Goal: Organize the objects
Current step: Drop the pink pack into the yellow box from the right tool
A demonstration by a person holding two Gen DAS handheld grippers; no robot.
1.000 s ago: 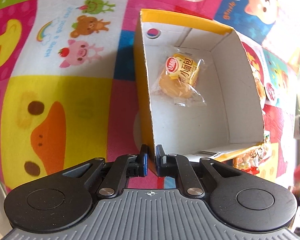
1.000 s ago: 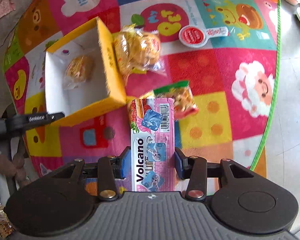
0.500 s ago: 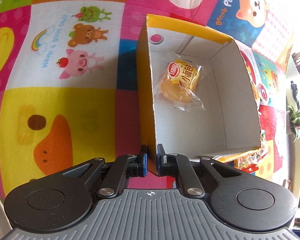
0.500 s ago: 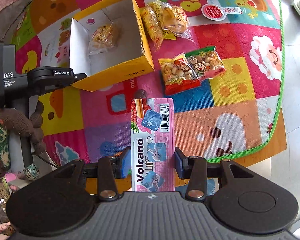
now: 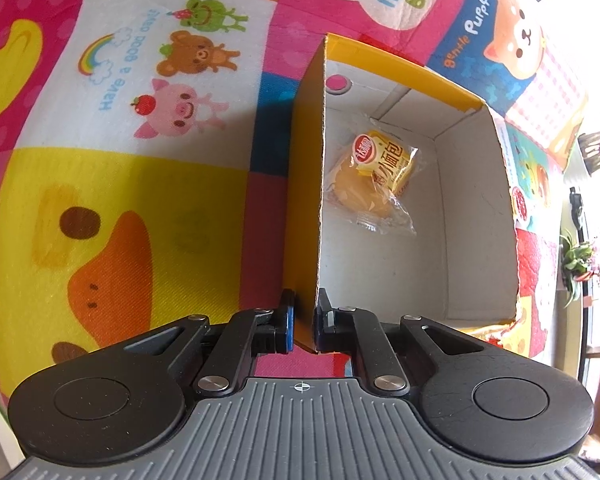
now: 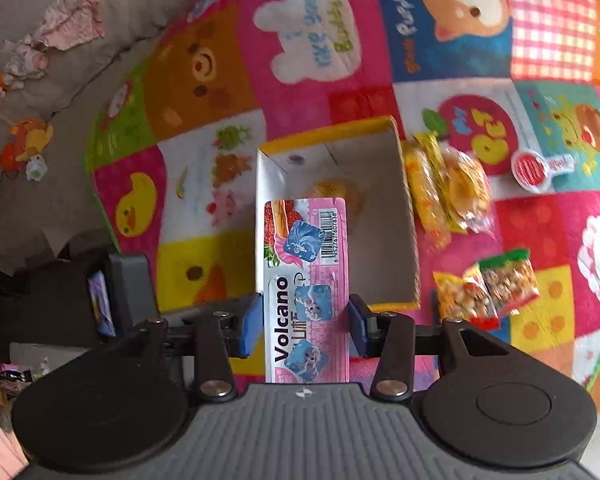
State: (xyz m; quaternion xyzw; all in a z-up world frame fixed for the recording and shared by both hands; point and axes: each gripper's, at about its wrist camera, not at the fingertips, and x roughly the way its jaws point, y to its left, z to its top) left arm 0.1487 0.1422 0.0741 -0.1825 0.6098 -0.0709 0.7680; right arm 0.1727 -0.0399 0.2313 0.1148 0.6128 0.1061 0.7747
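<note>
A yellow cardboard box with a white inside sits on the play mat. My left gripper is shut on the near corner of its left wall. A wrapped bun packet lies inside the box. My right gripper is shut on a pink Volcano snack box and holds it above the yellow box, its far end over the box's opening. The bun packet shows partly behind it.
A colourful cartoon play mat covers the floor. In the right wrist view, a bag of buns, two small snack packets and a red-and-white lidded item lie right of the box. The left gripper's body is at left.
My right gripper has carried the pink snack box forward and left, from over the mat to above the yellow box. My left gripper keeps its hold on the box wall.
</note>
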